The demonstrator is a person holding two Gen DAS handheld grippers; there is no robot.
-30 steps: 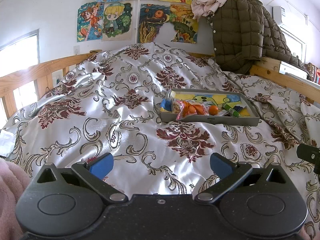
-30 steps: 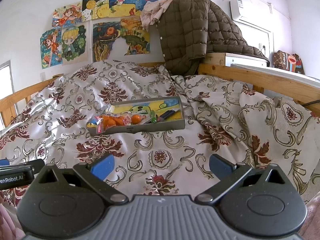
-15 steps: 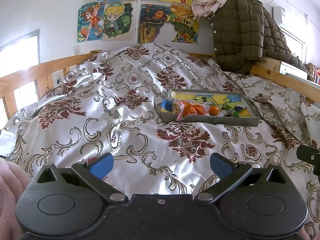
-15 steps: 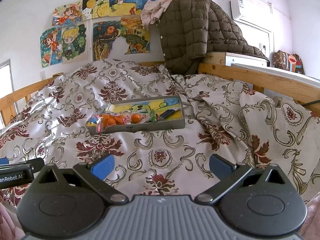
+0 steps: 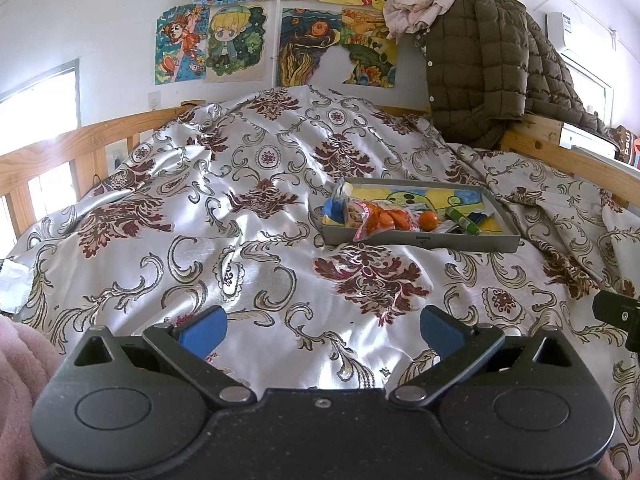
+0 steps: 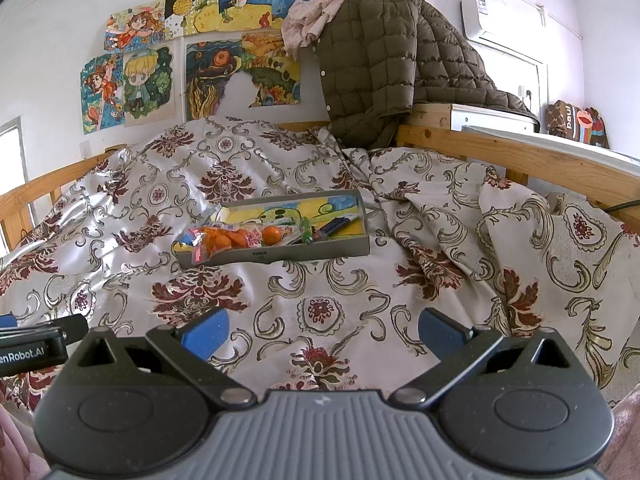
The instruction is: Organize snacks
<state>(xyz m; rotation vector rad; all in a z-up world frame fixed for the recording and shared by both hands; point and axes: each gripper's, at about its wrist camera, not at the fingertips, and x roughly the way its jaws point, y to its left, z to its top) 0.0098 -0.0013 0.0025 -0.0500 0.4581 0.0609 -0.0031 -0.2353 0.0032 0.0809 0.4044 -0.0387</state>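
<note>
On bedspread (image 5: 256,264): snack tray (image 5: 420,238) far ahead; both tongs (image 5: 322,330) (image 6: 322,330) wide apart, empty.

Your two wrist views look low across the patterned satin bedspread (image 5: 248,264) toward the poster-covered wall (image 6: 192,52), sharing the distant shallow grey snack tray (image 5: 420,240) (image 6: 276,255).

The left gripper (image 5: 322,330) has a black speckled body, two round caps, silver pivot screws and blue finger pads (image 5: 202,330). The right gripper (image 6: 322,330) matches it, but its centre plate is ribbed grey. A fuzzy pink sleeve (image 5: 18,380) shows at the near left.
</note>
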